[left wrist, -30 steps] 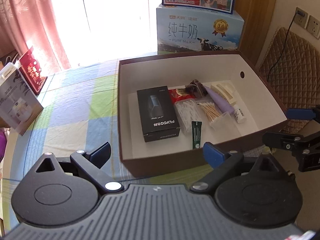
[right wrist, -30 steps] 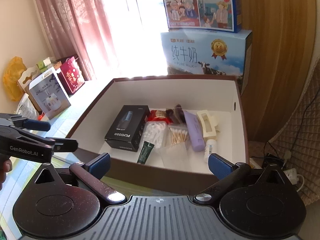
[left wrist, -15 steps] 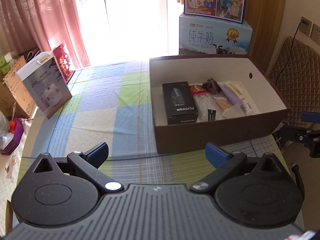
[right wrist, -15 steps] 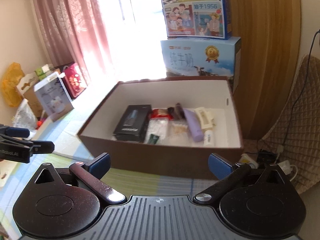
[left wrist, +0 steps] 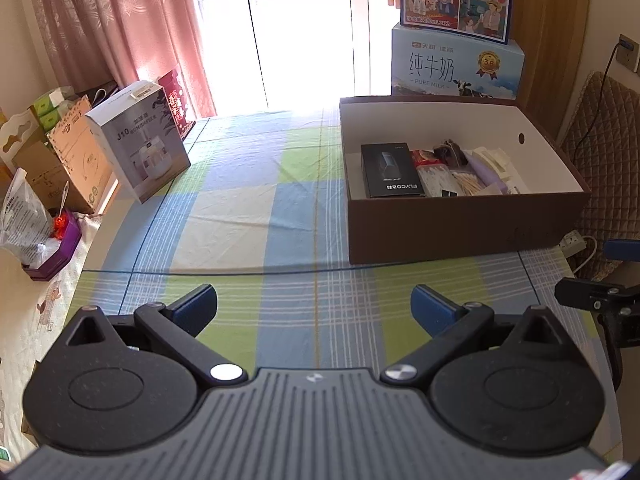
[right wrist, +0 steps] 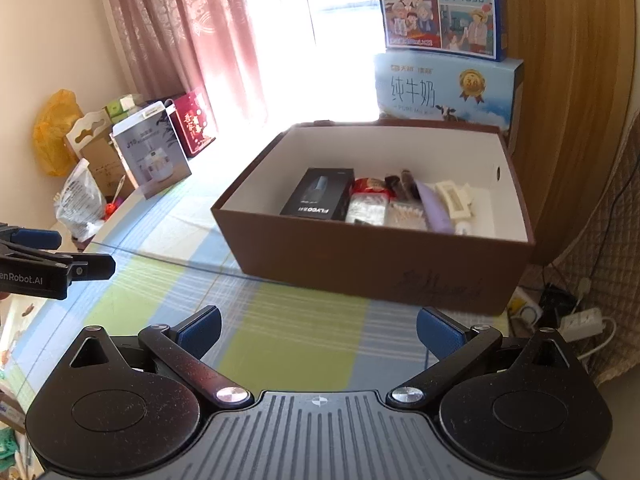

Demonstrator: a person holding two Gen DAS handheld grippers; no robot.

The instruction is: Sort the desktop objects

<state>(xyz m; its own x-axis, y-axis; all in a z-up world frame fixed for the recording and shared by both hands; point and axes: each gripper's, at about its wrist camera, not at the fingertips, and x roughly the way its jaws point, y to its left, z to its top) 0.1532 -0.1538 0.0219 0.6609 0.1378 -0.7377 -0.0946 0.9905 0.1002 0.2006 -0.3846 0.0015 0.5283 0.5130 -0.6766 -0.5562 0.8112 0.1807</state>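
A brown cardboard box (left wrist: 464,228) (right wrist: 360,256) with a white inside stands on the checked tablecloth (left wrist: 256,208). Inside lie a black FLYCO package (left wrist: 390,176) (right wrist: 320,194), bags of cotton swabs (left wrist: 438,182), a red packet (right wrist: 370,184), a purple tube (right wrist: 434,210) and a cream hair clip (right wrist: 452,196). My left gripper (left wrist: 314,310) is open and empty, well back from the box over the cloth. Open as well with nothing in it, my right gripper (right wrist: 318,330) hovers near the box's front wall.
Two milk cartons (left wrist: 456,64) are stacked behind the box. A white appliance box (left wrist: 140,144), a red bag (right wrist: 192,124) and other packages line the table's left side. A power strip (right wrist: 582,320) and cables lie right of the table, by a quilted chair (left wrist: 608,128).
Both grippers have pulled back and away from the box, which now looks smaller and farther. Both stay open and empty.
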